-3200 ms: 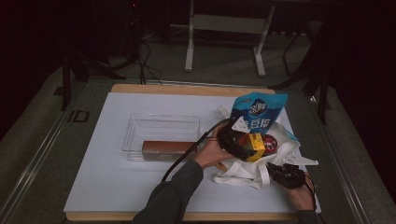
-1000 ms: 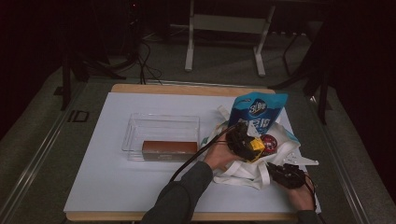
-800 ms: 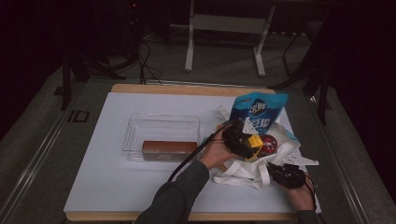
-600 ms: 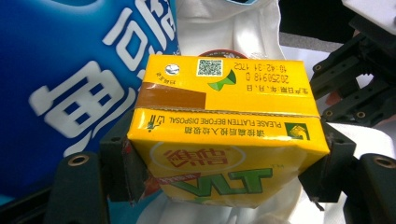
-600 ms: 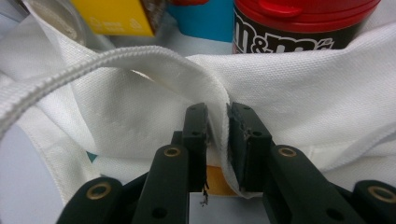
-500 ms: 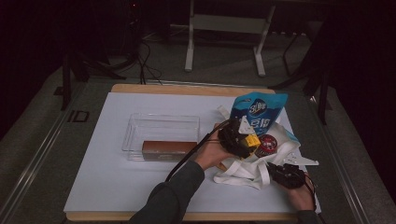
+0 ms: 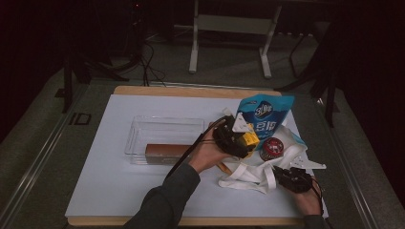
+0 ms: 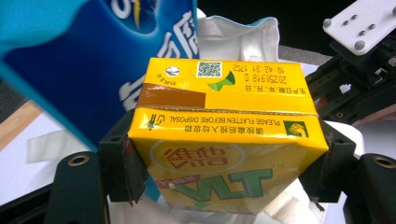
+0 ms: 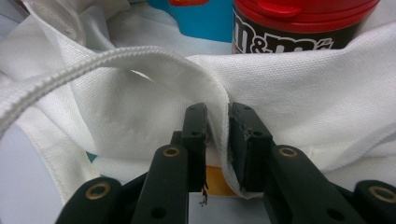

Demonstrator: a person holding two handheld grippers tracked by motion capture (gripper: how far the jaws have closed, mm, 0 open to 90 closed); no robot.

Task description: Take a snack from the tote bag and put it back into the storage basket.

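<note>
Clamped across its sides in the left gripper [image 8: 224,186], a yellow VLT drink carton [image 8: 226,154] is held above the white tote bag [image 7: 248,171], whose rim is pinched by the right gripper [image 9: 217,140] to steady the opening.

"VLT" on yellow carton [image 8: 224,154]

The white bag [image 9: 299,88] is matt woven cloth; the yellow carton [image 8: 224,154] glossy printed card; the blue pouch [image 8: 93,51] shiny plastic.

table [image 7: 95,191]: white top | clear tray [image 7: 138,131] | white bag [image 7: 248,174]
</note>
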